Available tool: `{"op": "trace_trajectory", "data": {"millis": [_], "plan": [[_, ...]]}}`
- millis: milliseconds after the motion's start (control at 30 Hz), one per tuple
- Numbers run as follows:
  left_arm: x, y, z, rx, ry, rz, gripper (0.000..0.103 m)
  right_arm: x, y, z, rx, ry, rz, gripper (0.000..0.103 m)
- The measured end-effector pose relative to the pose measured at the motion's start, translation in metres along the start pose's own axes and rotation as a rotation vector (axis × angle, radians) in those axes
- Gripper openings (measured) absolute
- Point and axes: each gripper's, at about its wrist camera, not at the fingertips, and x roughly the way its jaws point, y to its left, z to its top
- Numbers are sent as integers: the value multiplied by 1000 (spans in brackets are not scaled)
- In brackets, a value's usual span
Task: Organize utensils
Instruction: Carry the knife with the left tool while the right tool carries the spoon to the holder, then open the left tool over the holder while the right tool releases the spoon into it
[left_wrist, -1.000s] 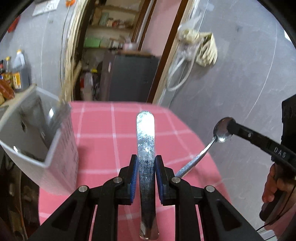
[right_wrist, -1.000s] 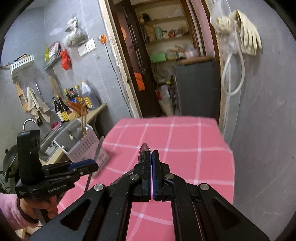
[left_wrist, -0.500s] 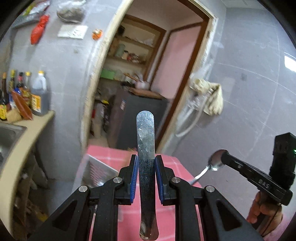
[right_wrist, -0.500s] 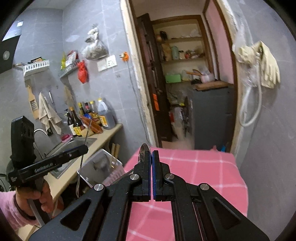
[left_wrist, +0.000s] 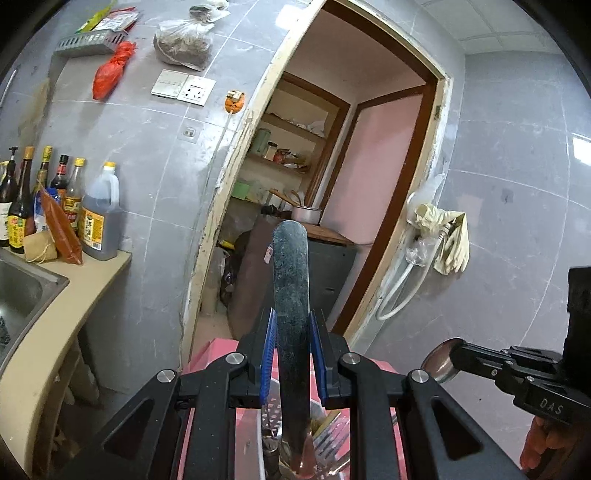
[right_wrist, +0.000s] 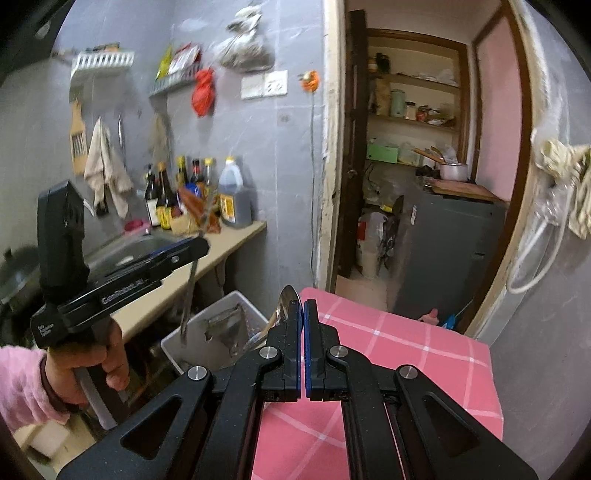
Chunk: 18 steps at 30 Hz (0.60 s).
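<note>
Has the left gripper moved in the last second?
Yes. The left gripper has risen and tipped up above the basket, knife held; the counter stayed put.

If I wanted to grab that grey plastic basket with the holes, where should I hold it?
Hold the grey perforated plastic basket by its top rim at the near corner, coming from above. The rim is thin, open and bare there, while utensils stand deeper inside.

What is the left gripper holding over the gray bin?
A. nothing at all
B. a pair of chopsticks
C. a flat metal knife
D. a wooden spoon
C. The left gripper is shut on a flat metal knife, and the right wrist view shows the knife hanging straight down over the gray bin.
</note>
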Motion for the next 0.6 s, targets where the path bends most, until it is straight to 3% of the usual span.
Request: {"op": "trace_trajectory", "data": {"millis": [600], "plan": [[-4,1,-39,91,-12,-1,18,21,44,-6,-137,68,-49,2]]}}
